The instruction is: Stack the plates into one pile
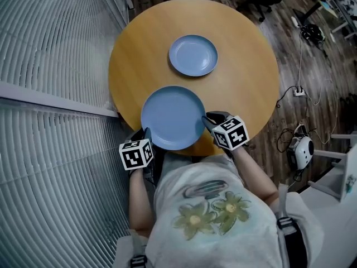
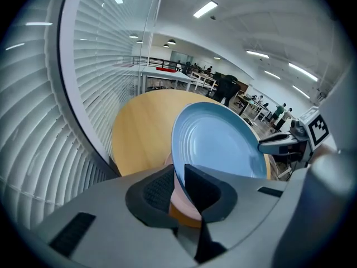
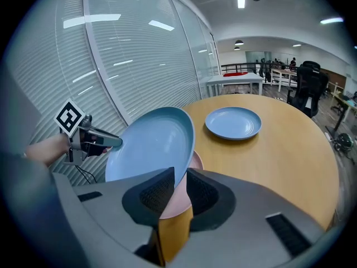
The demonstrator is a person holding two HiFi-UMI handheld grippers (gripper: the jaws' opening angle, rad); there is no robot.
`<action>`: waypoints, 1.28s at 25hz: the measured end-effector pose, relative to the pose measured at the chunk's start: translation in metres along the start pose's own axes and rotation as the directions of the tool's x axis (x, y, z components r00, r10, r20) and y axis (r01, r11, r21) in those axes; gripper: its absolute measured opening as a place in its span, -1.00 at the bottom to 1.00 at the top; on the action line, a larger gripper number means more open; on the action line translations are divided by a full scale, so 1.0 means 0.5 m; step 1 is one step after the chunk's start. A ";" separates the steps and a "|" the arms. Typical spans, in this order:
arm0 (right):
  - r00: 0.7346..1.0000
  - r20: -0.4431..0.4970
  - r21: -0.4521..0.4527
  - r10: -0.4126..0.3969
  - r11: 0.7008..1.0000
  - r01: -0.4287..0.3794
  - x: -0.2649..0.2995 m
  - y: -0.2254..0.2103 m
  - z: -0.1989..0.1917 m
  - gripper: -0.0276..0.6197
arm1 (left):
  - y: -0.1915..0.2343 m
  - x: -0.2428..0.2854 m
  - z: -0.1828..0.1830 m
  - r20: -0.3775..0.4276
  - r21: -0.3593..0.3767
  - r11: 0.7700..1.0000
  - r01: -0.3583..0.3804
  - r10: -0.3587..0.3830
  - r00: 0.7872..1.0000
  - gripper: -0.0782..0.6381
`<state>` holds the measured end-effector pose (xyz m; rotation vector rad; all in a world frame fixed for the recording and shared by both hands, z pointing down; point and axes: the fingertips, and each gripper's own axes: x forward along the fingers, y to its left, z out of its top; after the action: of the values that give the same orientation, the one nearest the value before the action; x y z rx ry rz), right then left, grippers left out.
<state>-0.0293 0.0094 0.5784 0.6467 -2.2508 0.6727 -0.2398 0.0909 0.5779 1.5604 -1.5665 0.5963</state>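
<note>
Though glossy, round blue plate (image 1: 173,118) (faintly ringed)

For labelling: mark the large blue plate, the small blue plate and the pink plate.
large blue plate (image 1: 173,118), head view, centre
small blue plate (image 1: 193,55), head view, centre
pink plate (image 3: 195,162), right gripper view, exposed rim

You see the large plate (image 1: 173,118) and the small plate (image 1: 193,55) in light blue, and the lower plate (image 3: 177,199) in pink. The round table (image 1: 245,66) is honey-yellow wood. Your left gripper (image 1: 147,133) and right gripper (image 1: 207,120) carry white cubes with black square markers. Your shirt (image 1: 212,216) shows a green-yellow flower print
</note>
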 end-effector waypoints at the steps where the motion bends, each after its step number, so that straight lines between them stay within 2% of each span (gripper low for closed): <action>1: 1.000 -0.009 0.001 -0.009 1.000 0.009 0.004 0.002 -0.008 -0.64 | 0.003 0.006 -0.008 -0.011 0.005 1.000 0.008 -0.008 1.000 -0.60; 14: 0.987 -0.148 0.008 -0.062 0.998 0.064 0.100 -0.017 -0.084 -0.64 | 0.044 0.111 -0.107 -0.171 -0.034 0.997 0.073 -0.078 0.982 -0.59; 22: 0.977 -0.207 0.014 -0.059 0.998 0.063 0.129 -0.025 -0.107 -0.64 | 0.054 0.130 -0.130 -0.240 -0.033 0.997 0.066 -0.072 0.968 -0.59; 27: 0.970 -0.232 0.012 -0.071 0.997 0.076 0.161 -0.046 -0.129 -0.64 | 0.057 0.164 -0.138 -0.256 -0.047 0.996 0.081 -0.090 0.962 -0.59; 32: 0.964 -0.252 0.001 -0.084 0.996 0.087 0.185 -0.051 -0.129 -0.64 | 0.070 0.176 -0.125 -0.271 -0.009 0.997 0.082 -0.082 0.959 -0.57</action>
<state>-0.0423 0.0070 0.6934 0.6231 -1.9753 0.6851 -0.2502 0.0947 0.6910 1.4686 -1.2901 0.7322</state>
